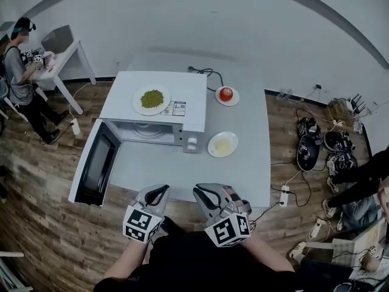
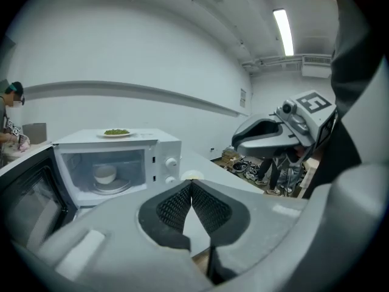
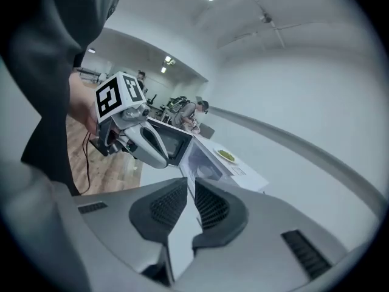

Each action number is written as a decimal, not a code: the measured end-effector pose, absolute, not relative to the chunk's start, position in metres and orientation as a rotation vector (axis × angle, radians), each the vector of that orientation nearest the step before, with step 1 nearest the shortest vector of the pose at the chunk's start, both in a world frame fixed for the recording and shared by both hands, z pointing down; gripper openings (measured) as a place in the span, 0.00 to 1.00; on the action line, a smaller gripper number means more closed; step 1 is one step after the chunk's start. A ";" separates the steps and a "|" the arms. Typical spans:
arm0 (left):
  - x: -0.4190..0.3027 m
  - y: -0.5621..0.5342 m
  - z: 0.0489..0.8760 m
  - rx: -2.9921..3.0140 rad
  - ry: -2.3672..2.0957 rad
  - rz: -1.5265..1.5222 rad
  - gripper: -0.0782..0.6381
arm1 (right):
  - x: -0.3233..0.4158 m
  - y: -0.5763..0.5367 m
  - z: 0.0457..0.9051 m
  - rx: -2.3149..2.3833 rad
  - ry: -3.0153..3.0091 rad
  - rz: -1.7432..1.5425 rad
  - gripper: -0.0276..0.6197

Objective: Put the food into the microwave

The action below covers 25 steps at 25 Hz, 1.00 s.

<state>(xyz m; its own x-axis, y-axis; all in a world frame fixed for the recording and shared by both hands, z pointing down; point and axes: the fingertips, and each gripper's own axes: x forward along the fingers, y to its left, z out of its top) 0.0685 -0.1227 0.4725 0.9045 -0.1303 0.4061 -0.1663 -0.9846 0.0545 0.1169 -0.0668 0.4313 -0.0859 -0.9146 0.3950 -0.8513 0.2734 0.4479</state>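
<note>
Claws at the near tabletop [image 1: 243, 178] edge, both empty, left claw [image 2: 191, 184] clenched, right claw [image 3: 189, 187] clenched to a slit, then the open-doored microwave [image 1: 152, 129] with a yellow-food plate [image 1: 222, 144] just right, greens plate [image 1: 152, 98] on top, tomato plate [image 1: 227, 94] farthest

We see a pale grey rectangular worktop [image 1: 182, 175] carrying a white open-doored microwave [image 1: 189, 92], a white red-food plate [image 1: 234, 100], and a white yellow-food plate [image 1: 213, 151].
</note>
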 end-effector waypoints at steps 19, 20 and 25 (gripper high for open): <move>0.227 0.061 0.384 3.067 0.096 0.327 0.12 | 0.248 0.118 0.409 2.210 -2.279 0.434 0.06; 0.227 0.062 0.379 3.080 0.120 0.314 0.12 | 0.252 0.121 0.404 2.238 -2.270 0.423 0.06; 0.224 0.061 0.387 3.047 0.194 0.332 0.12 | 0.261 0.118 0.396 2.317 -2.201 0.377 0.06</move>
